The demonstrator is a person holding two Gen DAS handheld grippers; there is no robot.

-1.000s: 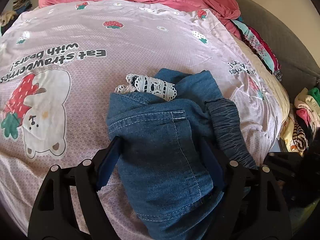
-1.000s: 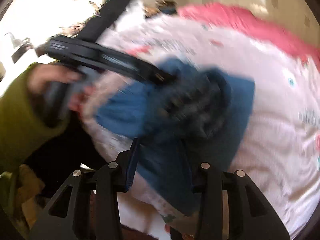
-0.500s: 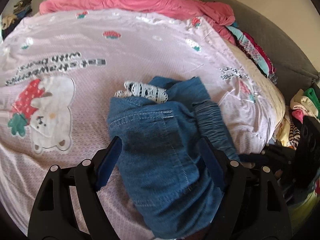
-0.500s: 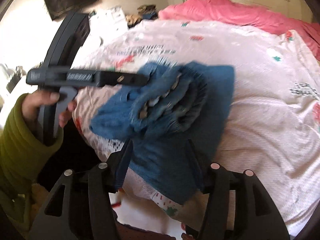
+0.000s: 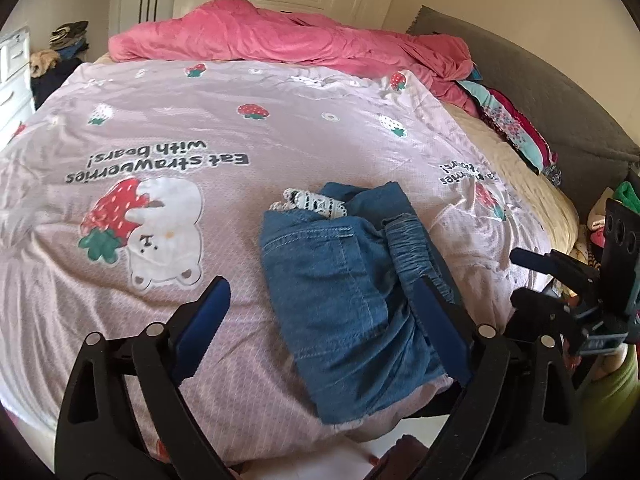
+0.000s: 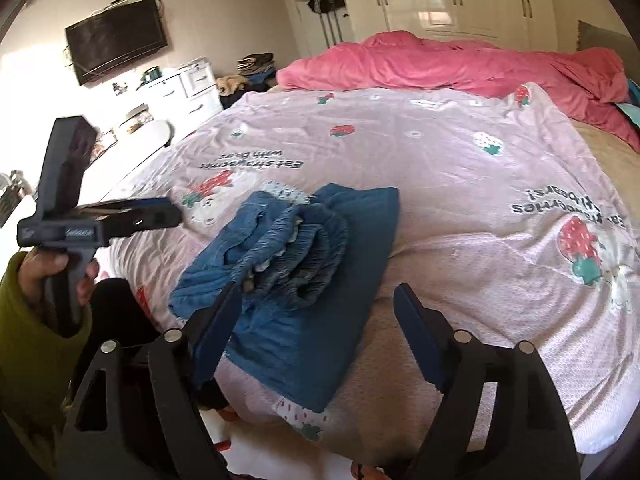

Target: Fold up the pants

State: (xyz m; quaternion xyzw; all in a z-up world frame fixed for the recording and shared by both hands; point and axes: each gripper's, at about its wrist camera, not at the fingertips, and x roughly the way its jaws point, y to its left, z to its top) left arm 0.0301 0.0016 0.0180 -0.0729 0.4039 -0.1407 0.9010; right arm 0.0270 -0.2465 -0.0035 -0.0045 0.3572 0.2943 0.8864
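left tongs (image 5: pixel 320 320) and right tongs (image 6: pixel 320 320) are both spread wide, holding nothing. folded denim pants (image 5: pixel 352 292) lie near the bed's (image 5: pixel 200 128) front edge, on a strawberry quilt. the left view shows a white lace trim (image 5: pixel 316 202); the right view alone shows a wall tv (image 6: pixel 116 46) far off.

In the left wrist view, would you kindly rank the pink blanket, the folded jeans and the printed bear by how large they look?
Largest to smallest as they appear:
1. pink blanket
2. folded jeans, though nearness to the camera enlarges them, so the top two are uncertain
3. printed bear
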